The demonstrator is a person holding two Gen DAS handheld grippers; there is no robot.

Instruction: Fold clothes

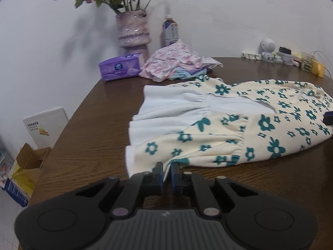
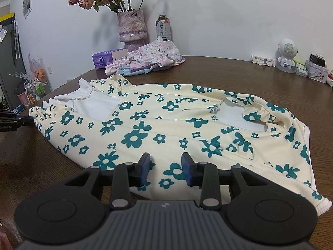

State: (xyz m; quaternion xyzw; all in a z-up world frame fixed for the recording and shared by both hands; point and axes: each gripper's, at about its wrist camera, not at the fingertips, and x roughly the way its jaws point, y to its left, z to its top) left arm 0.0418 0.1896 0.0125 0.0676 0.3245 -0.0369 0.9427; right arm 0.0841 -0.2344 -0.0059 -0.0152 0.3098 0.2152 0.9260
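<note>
You're at the grab step. Left gripper is clenched on the floral garment hem, cloth btwn its tips. Right gripper hangs parted over the fabric, gripping nothing. Next: pinch w/ right, then lift both together.

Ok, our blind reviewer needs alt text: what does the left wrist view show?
The left gripper, jaws shut, pinches the near edge of a cream sweatshirt with teal flowers spread on a brown wooden table. Behind it lie crumpled pink clothes, a purple tissue pack and a vase.
</note>
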